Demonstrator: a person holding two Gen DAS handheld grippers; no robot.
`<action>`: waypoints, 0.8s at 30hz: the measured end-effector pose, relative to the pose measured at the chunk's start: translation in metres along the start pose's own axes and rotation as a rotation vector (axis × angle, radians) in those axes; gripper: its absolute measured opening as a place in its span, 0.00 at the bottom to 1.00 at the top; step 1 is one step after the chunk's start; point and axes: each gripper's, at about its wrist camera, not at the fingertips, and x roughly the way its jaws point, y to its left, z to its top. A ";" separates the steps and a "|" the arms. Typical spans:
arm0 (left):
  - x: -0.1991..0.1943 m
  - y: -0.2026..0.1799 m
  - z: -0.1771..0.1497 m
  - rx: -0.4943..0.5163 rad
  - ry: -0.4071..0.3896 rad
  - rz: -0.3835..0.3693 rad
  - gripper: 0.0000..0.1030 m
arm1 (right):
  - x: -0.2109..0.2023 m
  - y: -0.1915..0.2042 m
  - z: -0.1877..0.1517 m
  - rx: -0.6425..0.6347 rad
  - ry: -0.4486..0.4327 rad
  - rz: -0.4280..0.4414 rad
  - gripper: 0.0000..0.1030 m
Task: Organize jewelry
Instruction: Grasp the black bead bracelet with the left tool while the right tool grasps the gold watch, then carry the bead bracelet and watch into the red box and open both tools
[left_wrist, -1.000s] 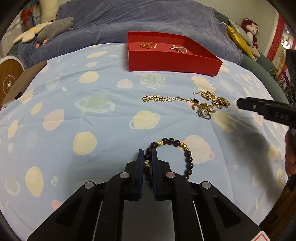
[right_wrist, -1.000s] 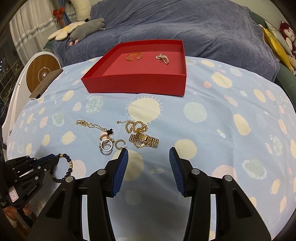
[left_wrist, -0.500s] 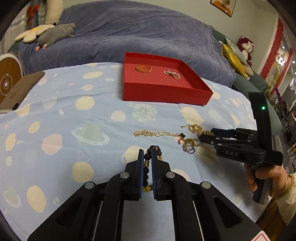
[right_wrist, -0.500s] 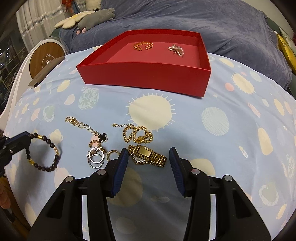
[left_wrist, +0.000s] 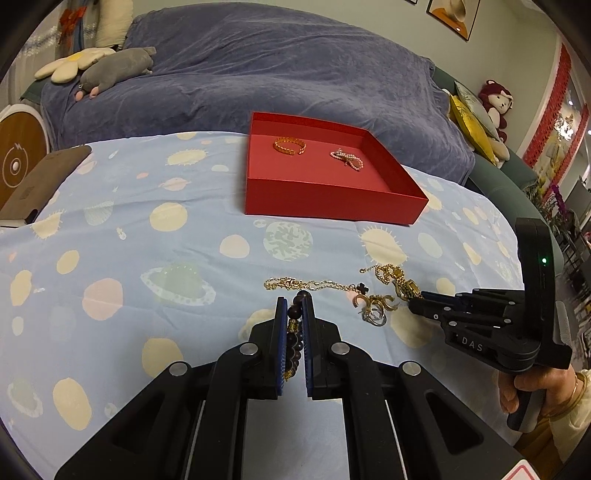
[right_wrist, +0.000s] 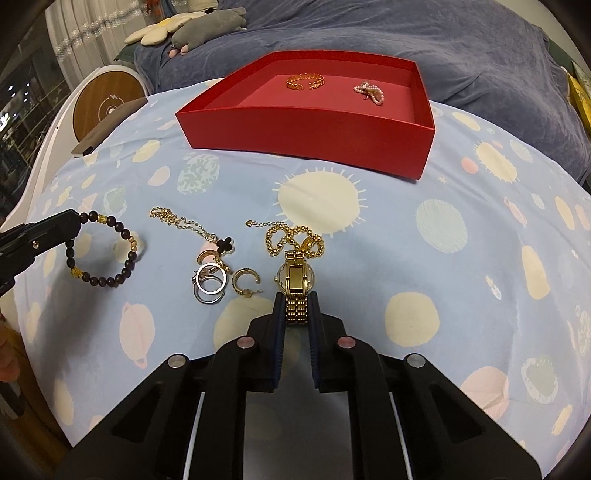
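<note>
Two pieces are gripped at once: the beaded bracelet (right_wrist: 103, 254) is pinched at one side by the left gripper (left_wrist: 294, 314), fingers nearly closed on the beads, and it is seen hanging as a loop over the spotted bench cloth (right_wrist: 406, 229). The gold watch (right_wrist: 296, 286) is clamped by its link band in the right gripper (right_wrist: 296, 308), fingers drawn in tight, its case lying flat just short of the ball chain (right_wrist: 291, 238). Loose on the cloth are left the clover necklace (right_wrist: 192, 229) and the rings and hoops (right_wrist: 221, 277). The red tray (right_wrist: 306, 133), well beyond, is already occupied by a gold bangle (right_wrist: 306, 81) and a pearl piece (right_wrist: 369, 92). The beads are judged light and floppy, likely to swing; the watch heavier, slippery, best held across the band.
</note>
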 end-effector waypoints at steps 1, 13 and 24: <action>0.000 0.000 0.001 -0.001 -0.001 -0.001 0.05 | -0.003 0.000 0.000 0.004 -0.006 0.004 0.11; -0.017 -0.017 0.025 0.014 -0.062 -0.021 0.05 | -0.054 0.005 0.018 0.044 -0.116 0.046 0.11; -0.037 -0.043 0.087 0.027 -0.142 -0.063 0.05 | -0.090 0.002 0.079 0.106 -0.228 0.062 0.11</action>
